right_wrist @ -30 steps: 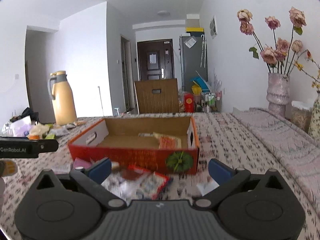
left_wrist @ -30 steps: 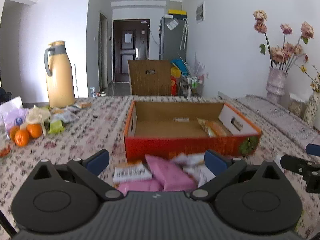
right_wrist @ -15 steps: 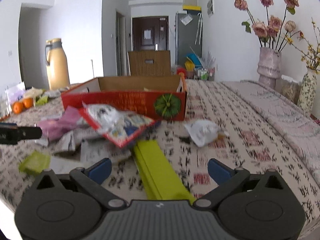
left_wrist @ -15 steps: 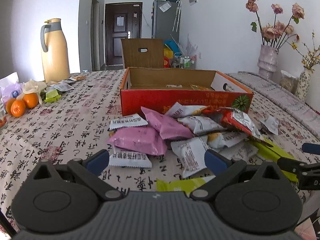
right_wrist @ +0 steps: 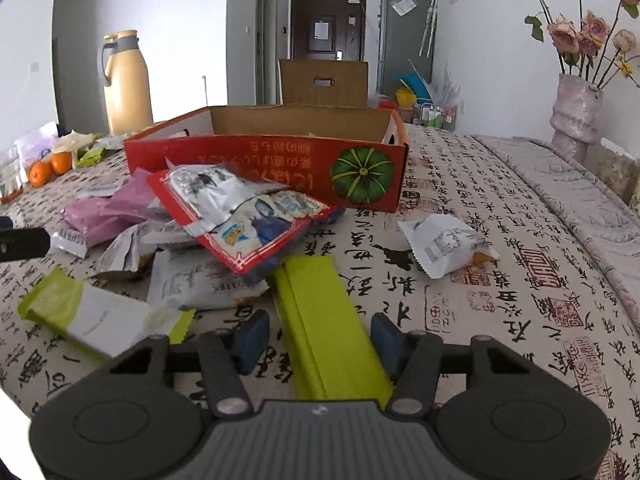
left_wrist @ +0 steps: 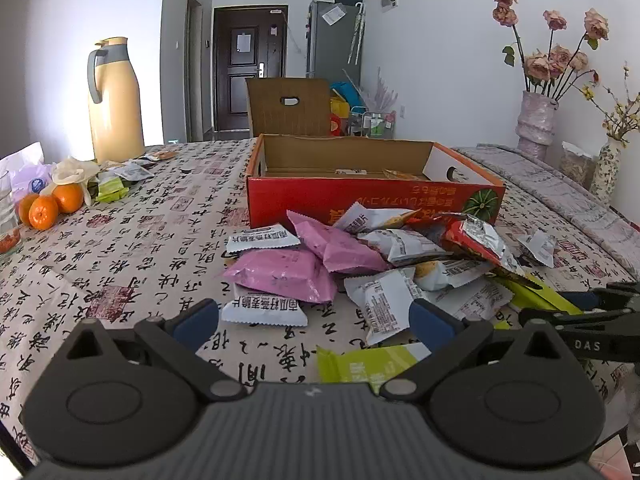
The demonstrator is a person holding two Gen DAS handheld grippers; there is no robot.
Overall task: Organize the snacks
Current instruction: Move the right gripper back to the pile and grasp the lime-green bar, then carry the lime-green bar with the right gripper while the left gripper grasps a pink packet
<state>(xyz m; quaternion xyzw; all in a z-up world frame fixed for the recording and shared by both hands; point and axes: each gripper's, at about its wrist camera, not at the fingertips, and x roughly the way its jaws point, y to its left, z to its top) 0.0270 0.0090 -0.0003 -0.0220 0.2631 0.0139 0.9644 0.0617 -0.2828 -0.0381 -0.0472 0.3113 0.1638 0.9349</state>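
A red cardboard box [left_wrist: 372, 200] [right_wrist: 264, 156] stands open on the patterned tablecloth with a few snacks inside. Before it lies a pile of snack packets: pink ones [left_wrist: 280, 272], white ones, and a red bag [right_wrist: 248, 216]. My right gripper [right_wrist: 318, 340] is low over the table. Its jaws are closing around a long yellow-green packet [right_wrist: 324, 320] that lies flat between them; a thin gap still shows at the left pad. My left gripper [left_wrist: 314, 320] is open at the pile's near edge, above a green-and-white packet [left_wrist: 372, 364], holding nothing.
A lone white packet [right_wrist: 444, 246] lies right of the pile. At the left stand a tan thermos jug [left_wrist: 114, 100], oranges [left_wrist: 50, 206] and more wrappers. Vases of dried flowers [left_wrist: 536, 124] stand at the right. A brown cardboard box [left_wrist: 288, 108] sits beyond the table.
Both grippers have sunk and tilted down toward the snack pile. The right jaws have narrowed from wide open to close around the yellow-green packet. The left jaws have stayed wide.
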